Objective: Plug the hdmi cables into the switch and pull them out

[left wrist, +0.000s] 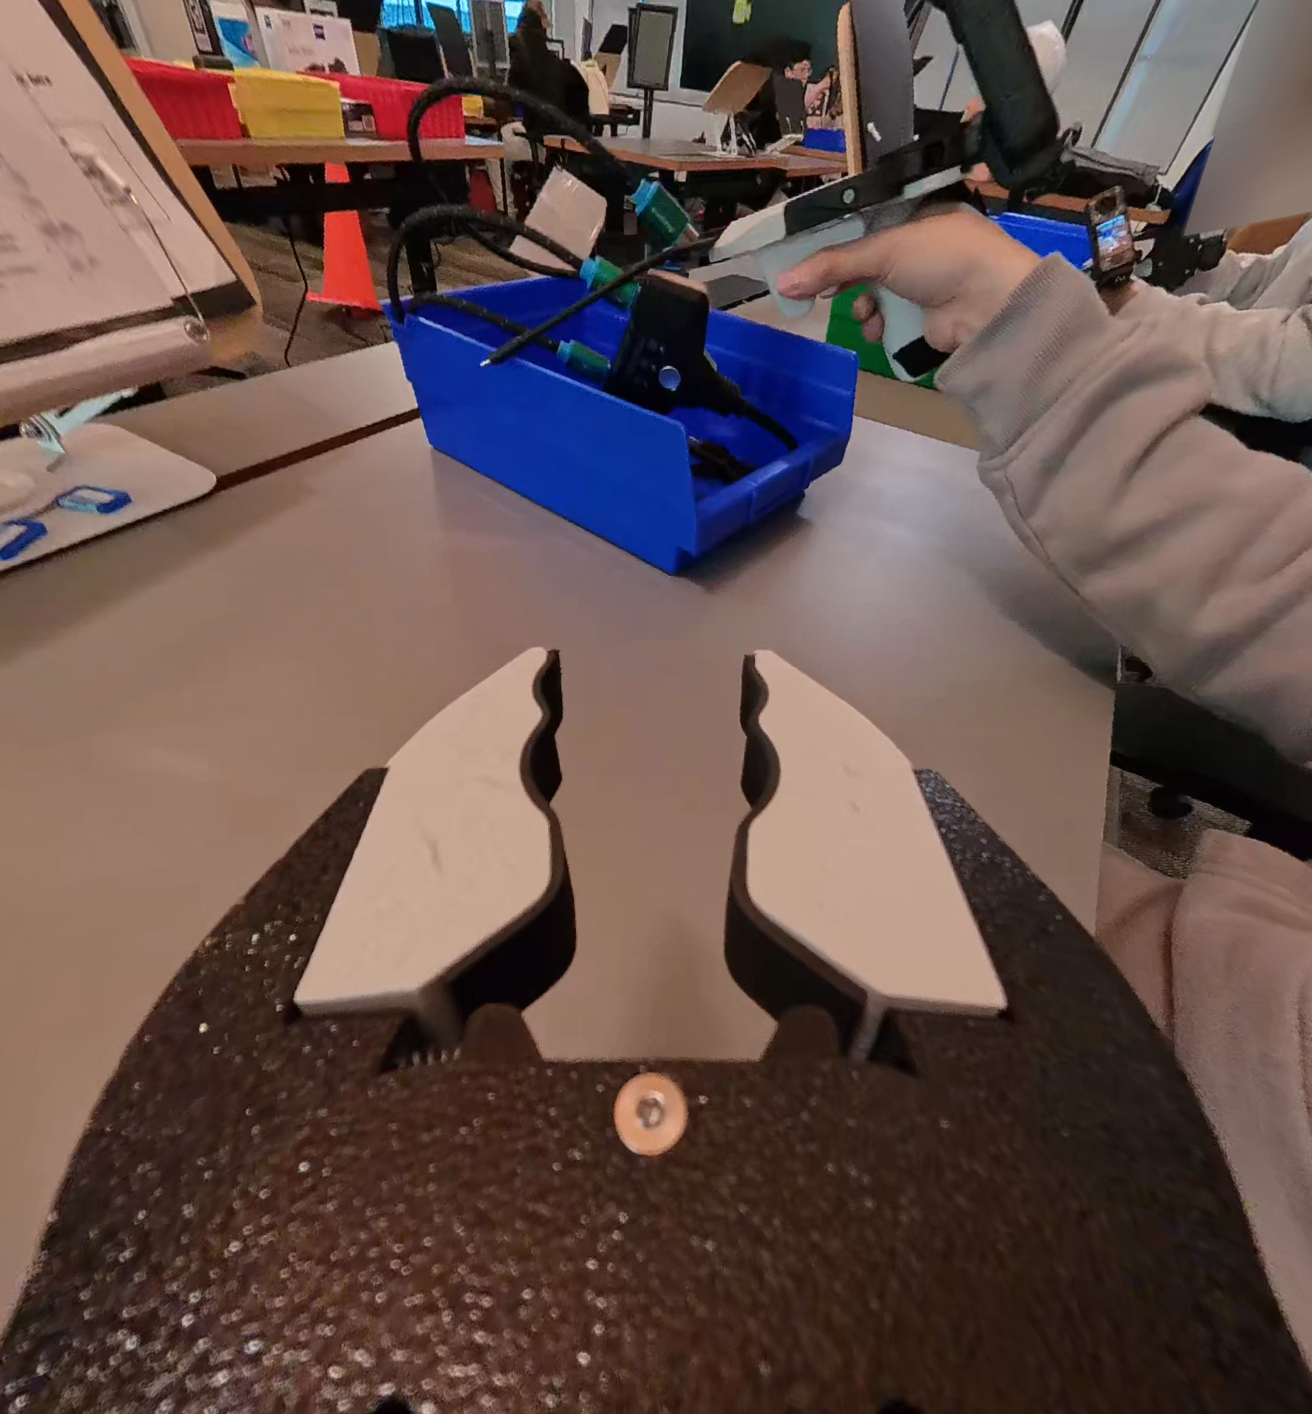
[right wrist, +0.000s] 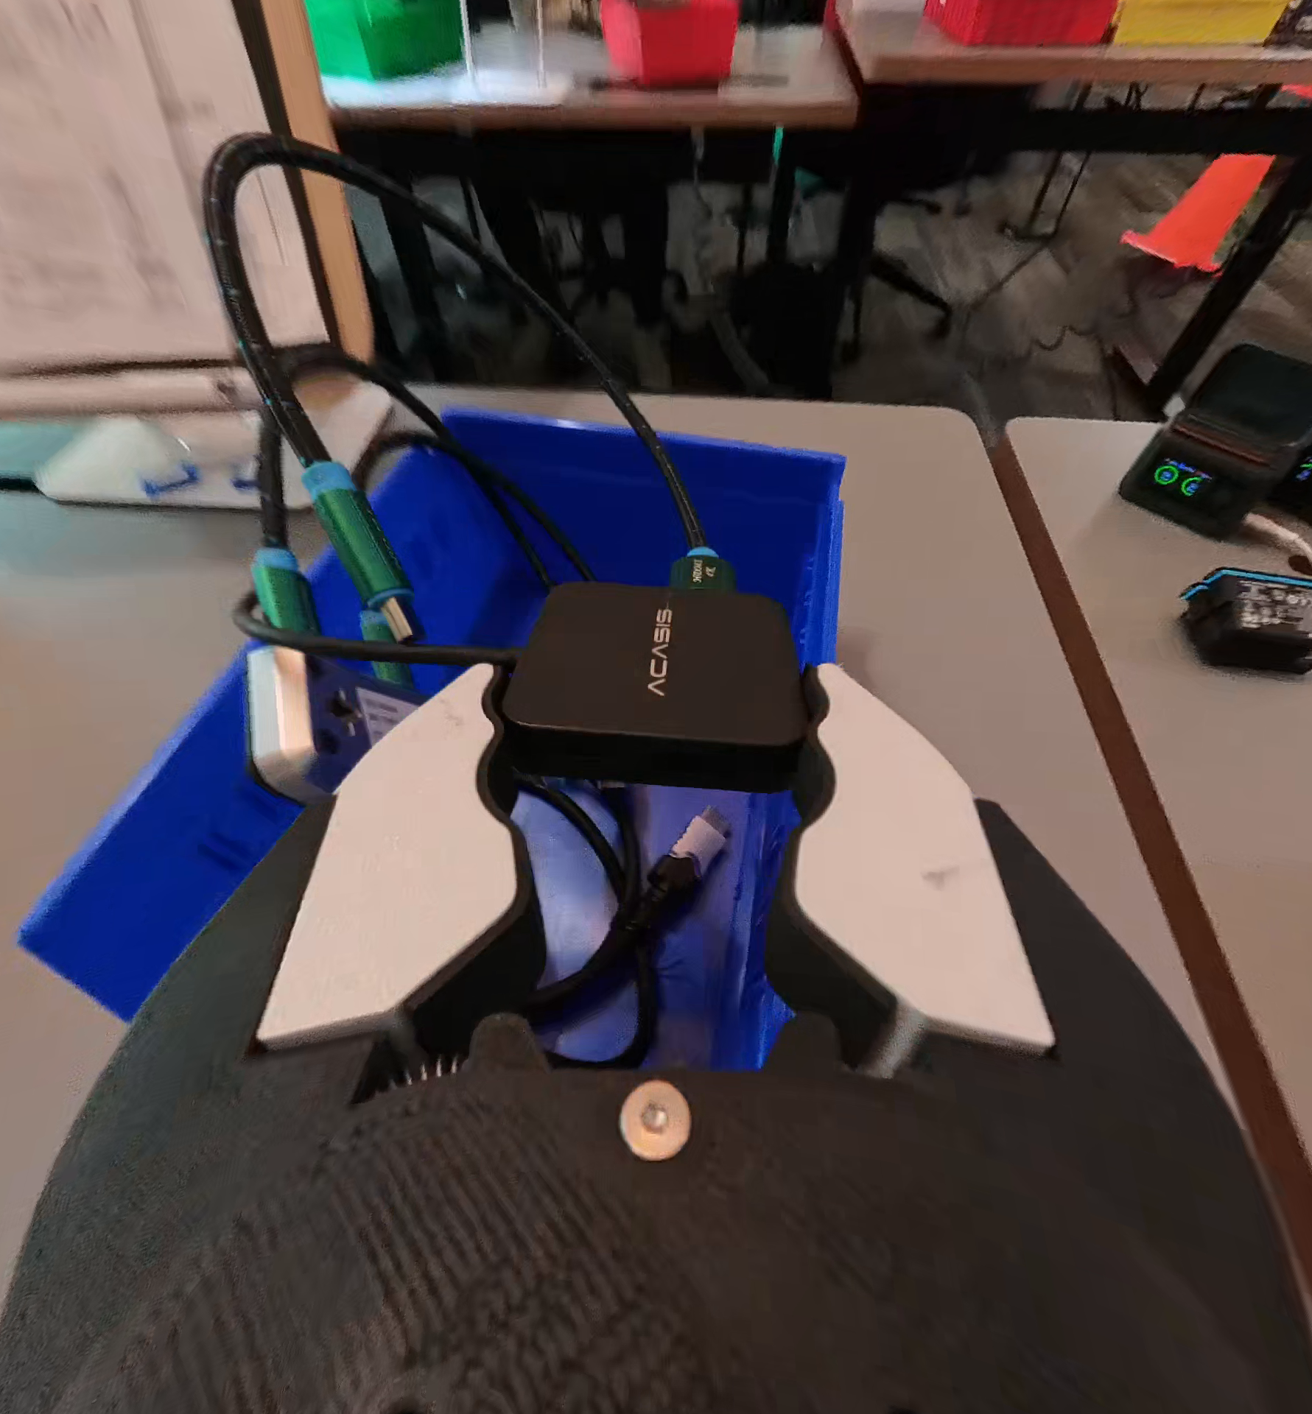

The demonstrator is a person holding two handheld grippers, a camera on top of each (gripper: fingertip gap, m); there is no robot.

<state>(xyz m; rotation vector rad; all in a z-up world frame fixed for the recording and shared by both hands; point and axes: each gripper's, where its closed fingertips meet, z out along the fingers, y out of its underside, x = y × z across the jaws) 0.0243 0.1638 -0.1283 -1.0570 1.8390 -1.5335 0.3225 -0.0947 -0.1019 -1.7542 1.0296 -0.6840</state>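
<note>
My right gripper (right wrist: 656,681) is shut on the black square HDMI switch (right wrist: 637,650) and holds it over the blue bin (right wrist: 622,482). One black braided HDMI cable with a green plug (right wrist: 702,570) sits in the switch's far edge. Two more green plugs (right wrist: 358,535) hang loose to the left above the bin. In the left wrist view the switch (left wrist: 660,344) is tilted over the bin (left wrist: 561,444), held by the right gripper (left wrist: 721,245). My left gripper (left wrist: 651,666) is open and empty over the grey table (left wrist: 293,650), well short of the bin.
A silver and blue device (right wrist: 293,727) and a thin cable with a small plug (right wrist: 702,834) lie in the bin. A document stand (left wrist: 63,191) stands at the left. Black devices (right wrist: 1249,451) and a battery (right wrist: 1257,623) sit on the adjoining table. A person's sleeve (left wrist: 1135,497) crosses at right.
</note>
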